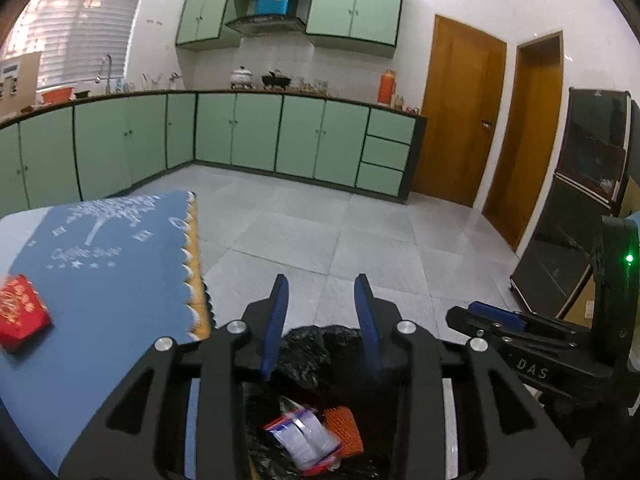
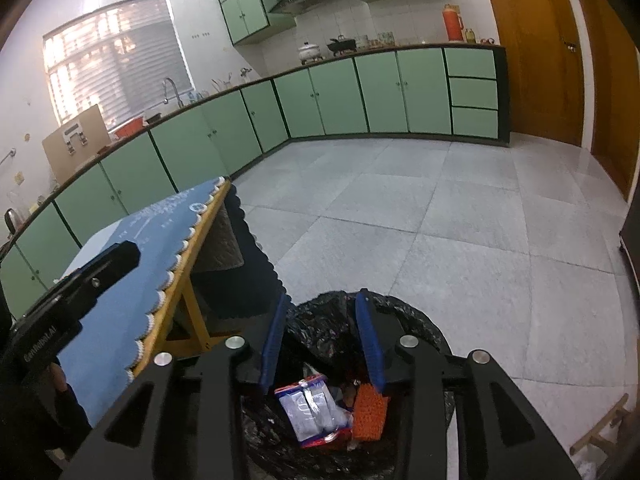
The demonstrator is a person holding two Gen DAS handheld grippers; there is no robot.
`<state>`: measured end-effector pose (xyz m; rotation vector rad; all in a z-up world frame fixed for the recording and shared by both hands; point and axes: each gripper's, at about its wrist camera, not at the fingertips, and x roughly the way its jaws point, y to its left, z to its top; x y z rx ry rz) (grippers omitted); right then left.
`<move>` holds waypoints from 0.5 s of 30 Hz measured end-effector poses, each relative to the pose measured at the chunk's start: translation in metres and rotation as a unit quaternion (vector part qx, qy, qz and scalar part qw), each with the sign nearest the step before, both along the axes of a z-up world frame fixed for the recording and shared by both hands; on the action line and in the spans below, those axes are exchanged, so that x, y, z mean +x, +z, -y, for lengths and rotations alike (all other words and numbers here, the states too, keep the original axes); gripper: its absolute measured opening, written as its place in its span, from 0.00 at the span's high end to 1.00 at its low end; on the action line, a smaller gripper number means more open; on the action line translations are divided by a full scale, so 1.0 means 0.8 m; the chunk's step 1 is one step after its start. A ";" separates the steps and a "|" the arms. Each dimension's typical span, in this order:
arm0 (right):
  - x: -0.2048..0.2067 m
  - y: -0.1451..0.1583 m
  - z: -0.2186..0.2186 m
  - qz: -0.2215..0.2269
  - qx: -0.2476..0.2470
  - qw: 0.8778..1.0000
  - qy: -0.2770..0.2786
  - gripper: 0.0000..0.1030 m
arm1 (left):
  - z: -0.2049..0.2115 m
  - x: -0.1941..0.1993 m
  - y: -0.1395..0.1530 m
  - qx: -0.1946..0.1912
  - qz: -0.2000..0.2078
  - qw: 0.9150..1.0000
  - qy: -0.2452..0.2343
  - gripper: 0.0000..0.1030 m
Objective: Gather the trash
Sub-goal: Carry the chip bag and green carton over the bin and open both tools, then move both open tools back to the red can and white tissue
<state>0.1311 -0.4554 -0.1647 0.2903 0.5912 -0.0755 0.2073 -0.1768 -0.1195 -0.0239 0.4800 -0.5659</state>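
Observation:
A bin lined with a black trash bag (image 1: 316,344) (image 2: 404,320) stands on the floor beside the table. Inside it lie a white plastic packet with red and blue edges (image 1: 306,438) (image 2: 310,410) and an orange foam net (image 1: 345,428) (image 2: 370,414). My left gripper (image 1: 322,280) hangs over the bag, open, nothing between its blue pads. My right gripper (image 2: 324,295) is also open and empty above the bag's mouth. A red packet (image 1: 22,314) lies on the blue tablecloth (image 1: 108,264) at the left. Each gripper shows from the side in the other's view: right gripper (image 1: 460,316), left gripper (image 2: 126,254).
The wooden table under the blue cloth (image 2: 132,276) stands left of the bin, its scalloped edge close to my left fingers. Green kitchen cabinets (image 1: 256,136) line the far walls. Wooden doors (image 1: 460,112) and a dark glass cabinet (image 1: 580,208) are on the right. Grey tiled floor (image 2: 440,220) lies ahead.

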 end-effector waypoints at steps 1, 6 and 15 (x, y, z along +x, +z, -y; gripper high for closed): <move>-0.001 0.003 -0.002 0.003 -0.001 1.000 0.002 0.63 | -0.006 -0.001 0.004 -0.002 0.002 1.000 0.005 0.62; -0.002 0.027 -0.036 0.027 -0.008 0.999 0.021 0.44 | -0.059 -0.008 0.025 -0.006 0.019 0.999 0.048 0.47; 0.024 0.064 -0.156 0.068 -0.020 0.992 0.108 0.13 | -0.217 -0.012 0.043 0.031 0.033 0.982 0.185 0.33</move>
